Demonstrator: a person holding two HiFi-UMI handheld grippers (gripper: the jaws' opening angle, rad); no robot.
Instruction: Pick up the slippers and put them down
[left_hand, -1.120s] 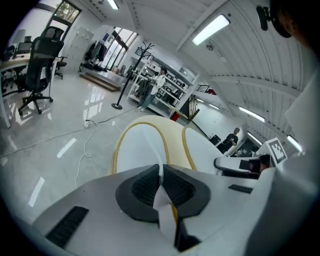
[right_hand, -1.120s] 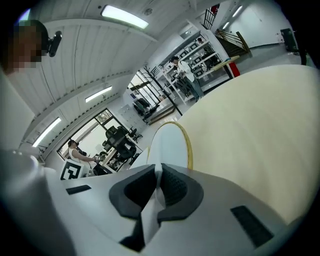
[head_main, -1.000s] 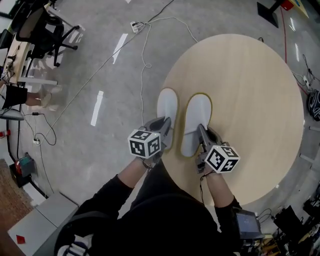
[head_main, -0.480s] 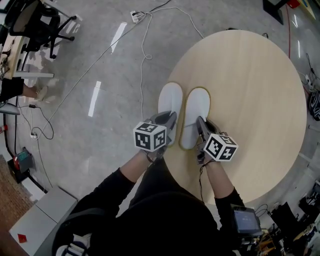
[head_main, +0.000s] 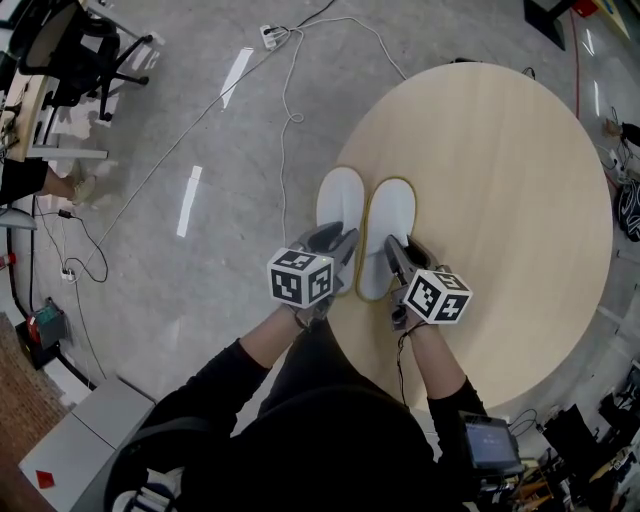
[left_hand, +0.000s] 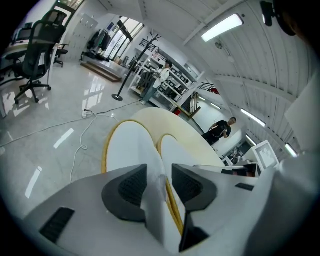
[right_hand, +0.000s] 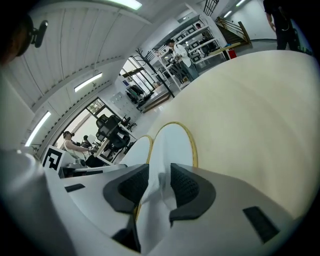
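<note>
Put-down step: L gripper (head_main: 346, 238) & R gripper (head_main: 392, 246) jaws just opened, edges of slippers (head_main: 340, 200) loose between; next probably withdraw w/o dragging.

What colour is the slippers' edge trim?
Yellow trim on white slippers; head view shows it best.

In the head view the left gripper (head_main: 340, 243) and right gripper (head_main: 393, 250), jaws just opened with slipper fabric loose between them, cover the heel ends of the left slipper (head_main: 338, 200) and right slipper (head_main: 392, 215). The person's arms hide part of the round table's (head_main: 500, 150) near edge. The picture's top-left corner cuts off the office chair (head_main: 60, 50).
</note>
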